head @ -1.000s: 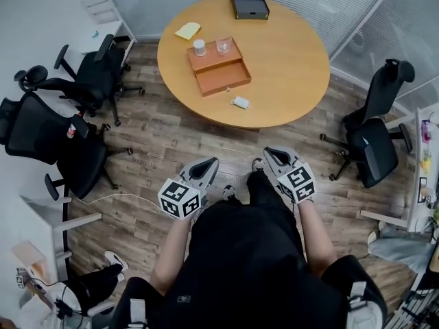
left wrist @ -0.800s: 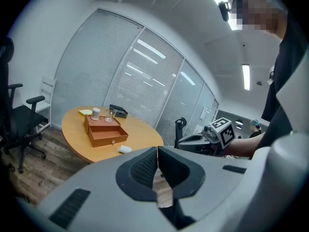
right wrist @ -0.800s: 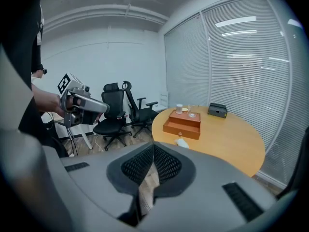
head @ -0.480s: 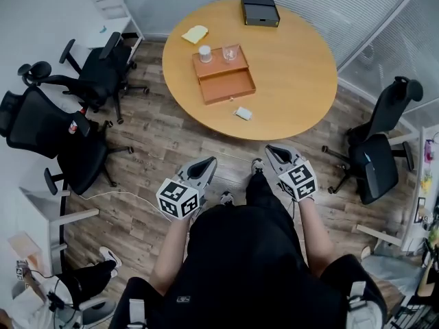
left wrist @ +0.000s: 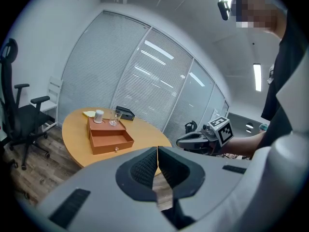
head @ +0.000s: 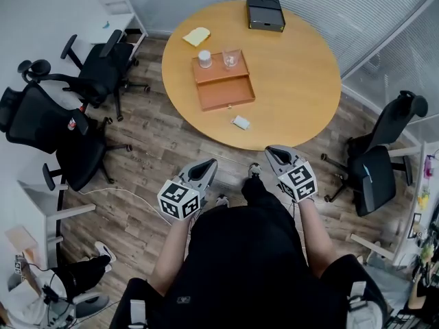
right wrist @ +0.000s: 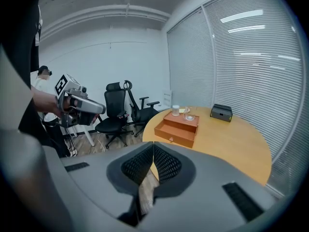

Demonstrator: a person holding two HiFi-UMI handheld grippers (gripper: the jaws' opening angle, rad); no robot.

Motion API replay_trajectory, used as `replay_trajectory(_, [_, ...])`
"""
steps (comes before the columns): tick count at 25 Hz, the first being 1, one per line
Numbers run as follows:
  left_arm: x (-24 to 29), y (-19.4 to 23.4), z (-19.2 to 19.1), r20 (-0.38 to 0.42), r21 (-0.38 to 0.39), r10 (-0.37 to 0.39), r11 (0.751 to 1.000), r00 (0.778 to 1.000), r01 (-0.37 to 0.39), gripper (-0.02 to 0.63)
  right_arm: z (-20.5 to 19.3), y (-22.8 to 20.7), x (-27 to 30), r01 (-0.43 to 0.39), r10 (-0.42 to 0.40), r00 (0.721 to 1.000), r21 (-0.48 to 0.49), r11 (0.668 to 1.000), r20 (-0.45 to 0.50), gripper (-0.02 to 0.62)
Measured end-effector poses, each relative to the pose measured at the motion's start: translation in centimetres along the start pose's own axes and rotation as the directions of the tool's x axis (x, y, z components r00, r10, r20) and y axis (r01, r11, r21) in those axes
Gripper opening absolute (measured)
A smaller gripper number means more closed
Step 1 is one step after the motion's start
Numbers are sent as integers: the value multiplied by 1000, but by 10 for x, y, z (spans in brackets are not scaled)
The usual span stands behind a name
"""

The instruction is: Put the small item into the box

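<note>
Now nearer the table (head: 295, 81) and small item (head: 240, 122): left gripper (head: 208, 162), right gripper (head: 271, 150).

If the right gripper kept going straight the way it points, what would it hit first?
The right gripper would likely meet the round table near its edge; depth unclear, maybe the floor.

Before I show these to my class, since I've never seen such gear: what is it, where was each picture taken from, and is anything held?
There is no robot. A person holds a claw in each hand, and the patterned cubes are part of the claws. One picture looks down from the person's head. The other two each look along one claw. The left claw and right claw are shut and empty. On the round table is an orange box with its drawer open, and a white jar and a glass stand on top. There are also a yellow pad, a black case and a small white item near the edge.
</note>
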State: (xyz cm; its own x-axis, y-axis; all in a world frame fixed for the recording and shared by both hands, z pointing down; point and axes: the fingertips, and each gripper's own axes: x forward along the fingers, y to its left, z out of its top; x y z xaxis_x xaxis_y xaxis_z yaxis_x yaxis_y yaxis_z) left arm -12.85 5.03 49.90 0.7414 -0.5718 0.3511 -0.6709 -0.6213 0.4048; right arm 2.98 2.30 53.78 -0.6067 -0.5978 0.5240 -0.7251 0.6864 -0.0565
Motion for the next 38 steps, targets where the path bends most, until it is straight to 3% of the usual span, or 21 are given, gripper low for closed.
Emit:
replay_trajectory(15, [52,11,21,9,-33,103,994,995,-103,10,13,-60,40,-130,130,991,-39,991,-12,5])
replay_trajectory(27, [89,13,35,-11,-31,169,985,986,-169,11,29,-92,68,-258,257,966,-98,961,-25,5])
replay_trajectory(38, [130,7,40,-36,-8,213,977,976,-213,10,14,-113,68,-340,336,940,-114,933,-55,5])
